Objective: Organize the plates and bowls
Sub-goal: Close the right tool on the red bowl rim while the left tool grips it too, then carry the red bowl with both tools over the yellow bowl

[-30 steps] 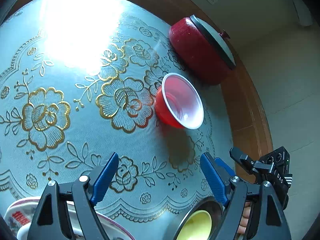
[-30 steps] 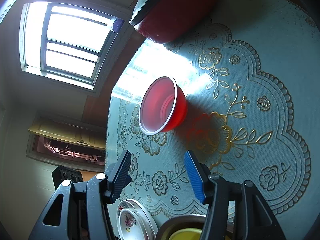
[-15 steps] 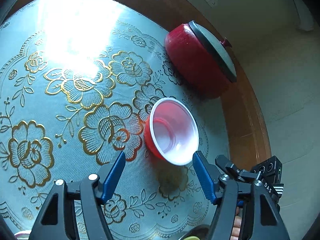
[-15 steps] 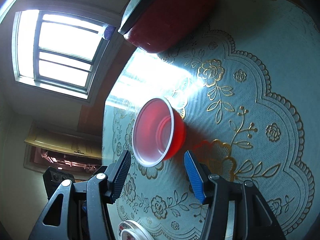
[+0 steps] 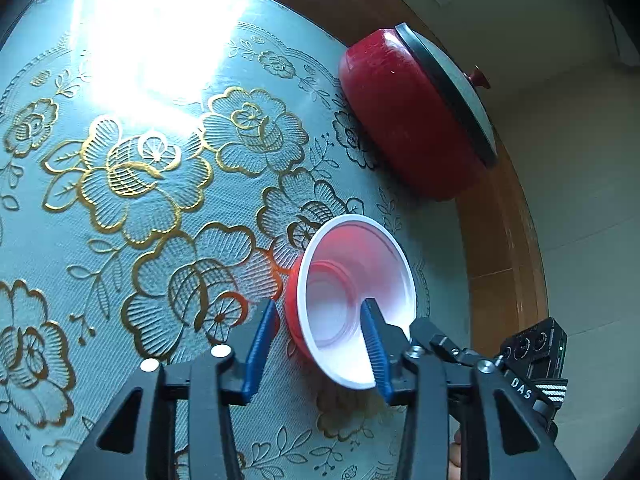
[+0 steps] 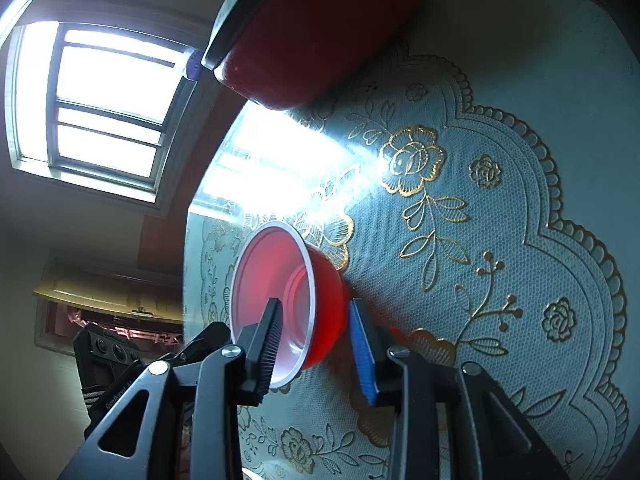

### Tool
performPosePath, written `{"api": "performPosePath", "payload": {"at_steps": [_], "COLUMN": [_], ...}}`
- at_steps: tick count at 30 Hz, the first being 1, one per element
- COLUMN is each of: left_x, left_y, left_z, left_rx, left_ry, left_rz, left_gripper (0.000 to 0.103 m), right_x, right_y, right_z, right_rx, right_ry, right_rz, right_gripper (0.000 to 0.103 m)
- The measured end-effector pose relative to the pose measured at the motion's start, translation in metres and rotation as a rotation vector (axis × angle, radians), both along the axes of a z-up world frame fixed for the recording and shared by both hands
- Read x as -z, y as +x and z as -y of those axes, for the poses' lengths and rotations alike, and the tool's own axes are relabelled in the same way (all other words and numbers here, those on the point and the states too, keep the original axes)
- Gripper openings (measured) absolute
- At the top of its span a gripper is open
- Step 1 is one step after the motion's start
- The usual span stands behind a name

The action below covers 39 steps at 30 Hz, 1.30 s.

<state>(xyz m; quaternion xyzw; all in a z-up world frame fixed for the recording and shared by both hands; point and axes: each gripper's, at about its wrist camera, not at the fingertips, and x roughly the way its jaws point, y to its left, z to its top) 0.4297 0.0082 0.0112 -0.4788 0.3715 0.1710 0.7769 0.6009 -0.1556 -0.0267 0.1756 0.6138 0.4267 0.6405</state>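
A red plastic bowl with a white inside stands on the flowered tablecloth; it also shows in the right wrist view. My left gripper is open and straddles the bowl's near wall: one blue pad is outside, the other inside. My right gripper is open and straddles the wall from the other side, one pad inside the bowl, one outside. Neither gripper has closed on the wall.
A red pot with a dark lid stands behind the bowl near the table's wooden edge; it also shows in the right wrist view. The light blue tablecloth with gold flowers spreads to the left.
Both grippers have moved forward to the red bowl and now straddle its wall. The plates and the yellow bowl seen earlier at the bottom have left the views.
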Motion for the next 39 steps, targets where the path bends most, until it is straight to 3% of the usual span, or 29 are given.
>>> {"api": "performPosePath", "payload": {"at_steps": [2, 5, 26, 39], "left_x": [0.001, 0.01, -0.023, -0.048], "left_y": [0.005, 0.009, -0.04, -0.076], "left_z": [-0.002, -0.003, 0.058, 0.112], "left_rx": [0.004, -0.002, 0.069, 0.169], "left_ry": [0.013, 0.007, 0.098, 0.153], "left_rz": [0.0, -0.027, -0.023, 0.024], "left_gripper": [0.032, 0.009, 0.009, 0.01], "right_x": [0.004, 0.008, -0.026, -0.056], "right_y": [0.002, 0.003, -0.038, -0.076], "right_z": [-0.003, -0.007, 0.04, 0.096], "right_rx": [-0.003, -0.012, -0.058, -0.025], "right_ry": [-0.005, -0.03, -0.006, 0.021], "right_rz": [-0.006, 0.01, 0.063, 0.106], "right_gripper": [0.024, 0.014, 0.013, 0.014]}}
